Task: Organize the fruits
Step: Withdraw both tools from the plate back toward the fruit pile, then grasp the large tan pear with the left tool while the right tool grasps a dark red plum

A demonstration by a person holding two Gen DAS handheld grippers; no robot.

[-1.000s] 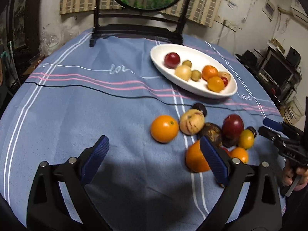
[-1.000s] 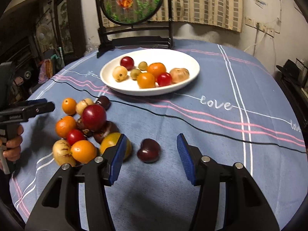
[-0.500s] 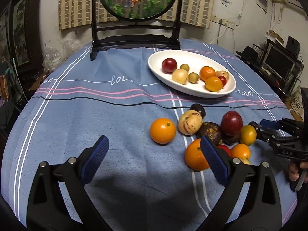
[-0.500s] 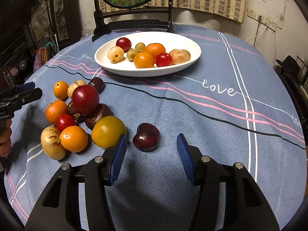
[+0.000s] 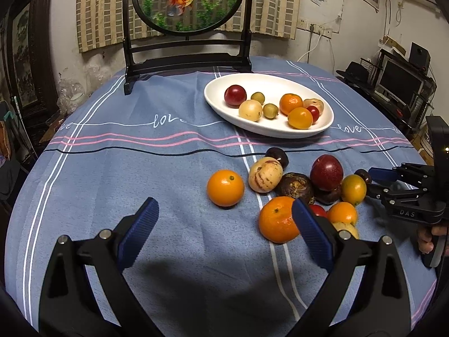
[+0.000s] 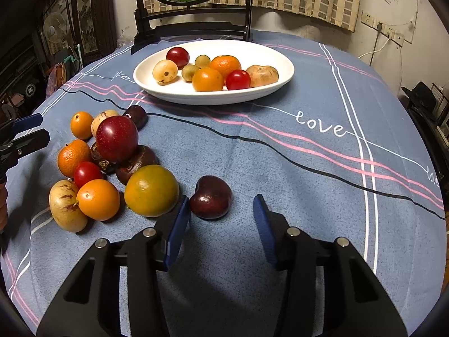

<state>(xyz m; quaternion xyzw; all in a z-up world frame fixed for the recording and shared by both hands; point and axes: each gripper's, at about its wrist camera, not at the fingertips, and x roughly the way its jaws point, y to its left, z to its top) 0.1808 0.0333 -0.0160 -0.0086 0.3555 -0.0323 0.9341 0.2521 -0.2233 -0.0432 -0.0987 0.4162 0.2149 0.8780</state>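
Left claw (image 5: 223,221): my blue pads are spread wide and pinch nothing; it hangs low over the counter (image 5: 112,168) with its blue striped cloth.
Ahead of left claw: a lone orange (image 5: 225,187) sits on the cloth just beyond the gap, apart from both pads.
By left claw's right pad: a mandarin (image 5: 276,219) lies close against it; I cannot tell whether they touch.
Right of left claw: the loose fruit heap, with a speckled pale fruit (image 5: 265,174), a dark wrinkled fruit (image 5: 297,188), a red plum (image 5: 327,172) and a yellow-green citrus (image 5: 353,189) bunched together.
Far ahead of left claw: the white oval dish (image 5: 221,106) already carries eight fruits.
Right claw (image 6: 221,214): my pads are parted, nothing gripped, low over the cloth.
Left of right claw: that same heap, its yellow-green citrus just beside my left pad.
Between right claw's tips: a dark red heart-shaped fruit (image 6: 211,200) rests on the cloth slightly ahead, nearer the left pad (image 6: 179,224), which may brush it; the right pad is clear of it.
Far ahead of right claw: the dish, well apart from the heap.
Behind the dish: a black stand with a round goldfish panel (image 5: 186,0).
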